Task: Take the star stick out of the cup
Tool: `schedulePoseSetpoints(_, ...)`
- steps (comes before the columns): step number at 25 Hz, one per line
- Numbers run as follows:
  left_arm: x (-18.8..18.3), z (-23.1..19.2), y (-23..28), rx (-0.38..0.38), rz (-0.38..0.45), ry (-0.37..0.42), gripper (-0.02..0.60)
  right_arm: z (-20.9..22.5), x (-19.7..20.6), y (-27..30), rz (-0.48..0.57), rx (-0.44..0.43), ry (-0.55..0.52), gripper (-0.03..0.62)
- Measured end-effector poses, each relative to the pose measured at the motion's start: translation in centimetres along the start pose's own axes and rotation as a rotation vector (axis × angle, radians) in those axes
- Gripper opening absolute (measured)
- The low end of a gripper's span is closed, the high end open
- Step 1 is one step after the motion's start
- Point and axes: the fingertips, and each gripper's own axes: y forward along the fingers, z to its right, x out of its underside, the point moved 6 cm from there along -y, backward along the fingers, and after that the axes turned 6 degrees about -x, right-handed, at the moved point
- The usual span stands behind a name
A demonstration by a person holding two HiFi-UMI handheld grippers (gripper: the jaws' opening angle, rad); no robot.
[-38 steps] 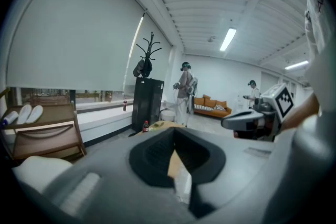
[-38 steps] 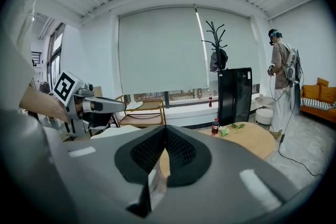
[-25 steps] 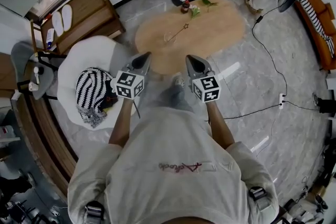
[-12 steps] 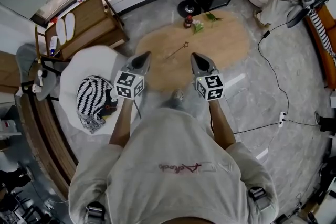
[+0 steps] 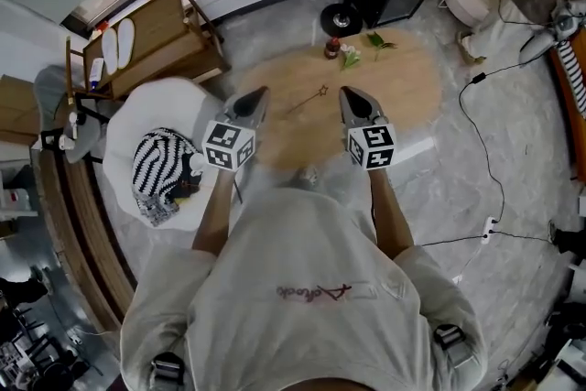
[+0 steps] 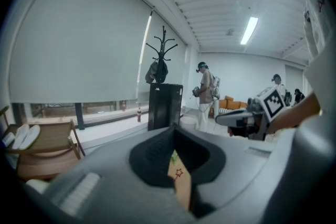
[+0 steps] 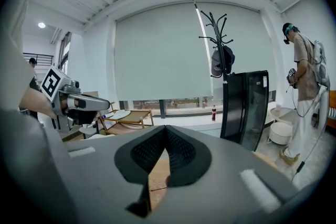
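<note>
Showing btwn L hand-held gripper & R hand-held gripper — star stick, untouched.

1. Left gripper is held forward, tilted slightly downward; its jaws are pressed together.
2. Right gripper is held parallel beside it, jaws likewise closed.
3. Both forearms are extended ahead.

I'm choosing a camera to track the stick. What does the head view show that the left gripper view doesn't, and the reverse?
Only the head view: the striped cushion and the small bottle. Only the left gripper view: the ceiling light. Both: the star stick, the wooden table, the right gripper.
</note>
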Motion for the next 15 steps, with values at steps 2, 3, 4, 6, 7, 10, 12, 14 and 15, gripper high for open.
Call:
schedulePoseSetpoints(2, 0.0, -0.1, 0.4, -0.012, -0.004, -0.002, 0.000, 0.7, 0.1, 0.4, 0.000, -0.011, 0.006, 0.003)
schedulePoseSetpoints(3, 0.0, -0.2, 0.6, -0.018, -0.005, -0.003, 0.000, 1.0, 0.1, 0.6, -0.001, -0.015, 0.009, 0.003)
schedulePoseSetpoints(4, -0.1, -0.2, 0.8, -0.024, -0.006, -0.004, 0.000, 1.3, 0.1, 0.8, -0.001, -0.019, 0.012, 0.003)
schedulePoseSetpoints(6, -0.2, -0.5, 1.2, -0.032, -0.009, -0.003, 0.000, 1.9, 0.1, 1.3, 0.000, -0.023, 0.020, 0.003)
schedulePoseSetpoints(7, -0.2, -0.7, 1.5, -0.035, -0.009, -0.003, 0.000, 2.2, 0.1, 1.5, -0.001, -0.024, 0.022, 0.003)
schedulePoseSetpoints(10, 0.0, -1.2, 1.9, -0.041, -0.013, -0.007, 0.000, 2.7, 0.2, 2.2, -0.010, -0.032, 0.018, 0.003)
schedulePoseSetpoints(12, 0.1, -1.4, 2.1, -0.045, -0.015, -0.011, 0.000, 3.0, 0.3, 2.5, -0.016, -0.036, 0.019, 0.003)
schedulePoseSetpoints(14, 0.1, -1.6, 2.2, -0.047, -0.015, -0.015, 0.000, 3.2, 0.4, 2.7, -0.021, -0.035, 0.021, 0.003)
schedulePoseSetpoints(15, 0.1, -1.7, 2.2, -0.047, -0.016, -0.017, 0.000, 3.2, 0.4, 2.9, -0.023, -0.035, 0.022, 0.003)
